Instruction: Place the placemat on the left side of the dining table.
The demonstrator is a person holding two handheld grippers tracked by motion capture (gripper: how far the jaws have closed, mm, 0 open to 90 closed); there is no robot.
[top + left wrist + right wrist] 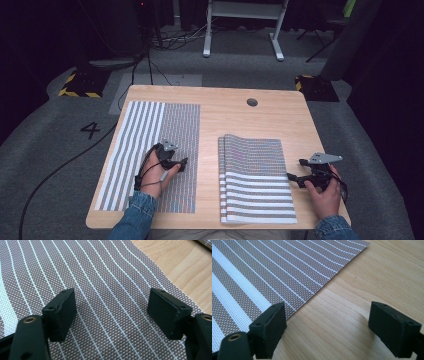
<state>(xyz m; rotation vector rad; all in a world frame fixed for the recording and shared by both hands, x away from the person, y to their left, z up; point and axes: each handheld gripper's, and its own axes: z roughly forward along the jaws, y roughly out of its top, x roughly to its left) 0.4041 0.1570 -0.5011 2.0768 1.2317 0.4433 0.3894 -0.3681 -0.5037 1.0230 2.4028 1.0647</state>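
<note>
**Two claws over two mats, neither gripping yet**

The person is working with two woven striped mats on the surface (235, 120): a flat mat (150, 155) lying spread on the left half, and a folded mat (255, 180) lying on the right half, near the front edge.

To do this step well, the right claw (294, 178) is needing to come in low and slide one jaw under the folded mat's right edge, so it is pinching all layers rather than only the top one. The left claw (181, 164) is likely best pressing or pinching near the flat mat's right edge.

Both claws are standing wide open and holding nothing. The left claw is hovering close over the flat mat; the right claw is sitting just beside the folded mat's edge, over bare wood.
</note>
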